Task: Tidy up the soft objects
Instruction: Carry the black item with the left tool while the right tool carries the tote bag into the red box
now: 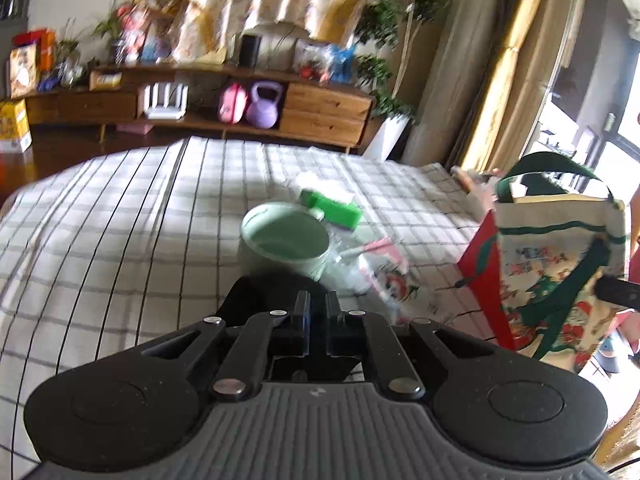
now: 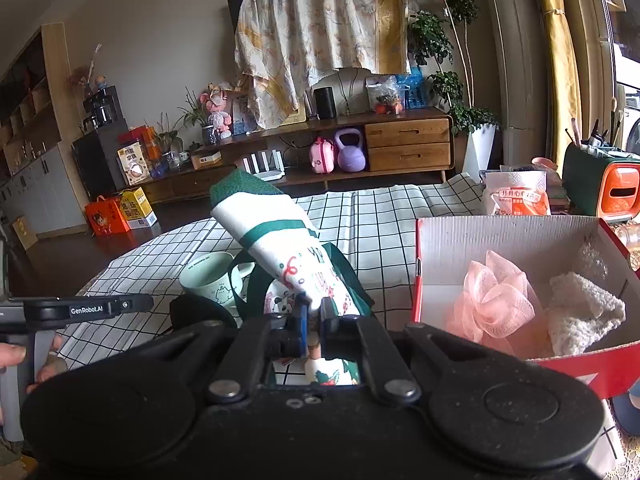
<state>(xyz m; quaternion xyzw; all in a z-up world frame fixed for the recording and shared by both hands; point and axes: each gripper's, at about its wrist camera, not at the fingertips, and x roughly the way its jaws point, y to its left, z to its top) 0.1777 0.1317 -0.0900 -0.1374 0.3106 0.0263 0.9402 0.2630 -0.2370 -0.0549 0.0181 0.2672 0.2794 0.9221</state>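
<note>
Right gripper clamped on floral tote bag, pads pinching cloth near one end. Bag hangs in the air above the checked cloth, box just beside it at 3 o'clock.

Left gripper jaws narrow, nearly together, nothing between them; mug ahead at 12 o'clock.

Risks, as judged: thin pinch on limp cloth may slip; dangling green straps may snag the mug's handle and tip it; bag end may catch the box wall.

Bag rolled into a cone; long axis runs from the pads toward 11 o'clock, green-banded end uppermost.
</note>
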